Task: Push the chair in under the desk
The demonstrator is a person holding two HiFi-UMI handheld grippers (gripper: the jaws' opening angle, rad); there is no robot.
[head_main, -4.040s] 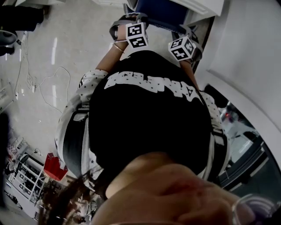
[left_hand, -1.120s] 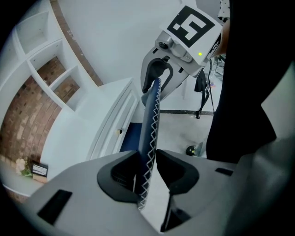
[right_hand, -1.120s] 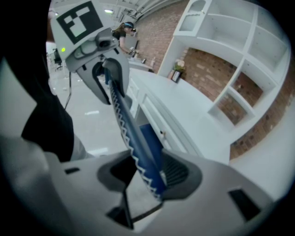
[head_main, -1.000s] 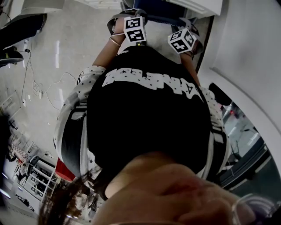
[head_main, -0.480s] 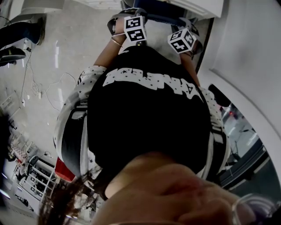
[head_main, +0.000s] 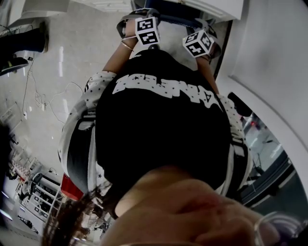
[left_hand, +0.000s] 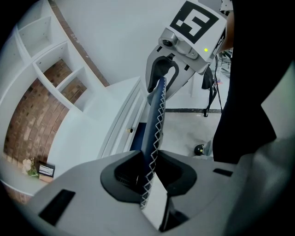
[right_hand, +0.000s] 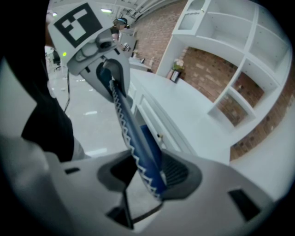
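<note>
The chair's blue back, edged with white zigzag stitching, runs between both grippers along its top edge. My left gripper is shut on that edge, which sits upright between its dark pads. At the far end of the same edge my right gripper clasps it. In the right gripper view the back slants through the right gripper, with the left gripper beyond. The white desk lies just past the chair. In the head view the chair peeks out at the top, above the marker cubes.
White shelves on a brick wall rise behind the desk, and a small plant with a frame stands on the desk top. Cables trail over the pale floor at left. The person's black shirt fills most of the head view.
Since four seconds ago both marker cubes have crept slightly toward the top of the head view. Over the last second nothing has visibly moved.
</note>
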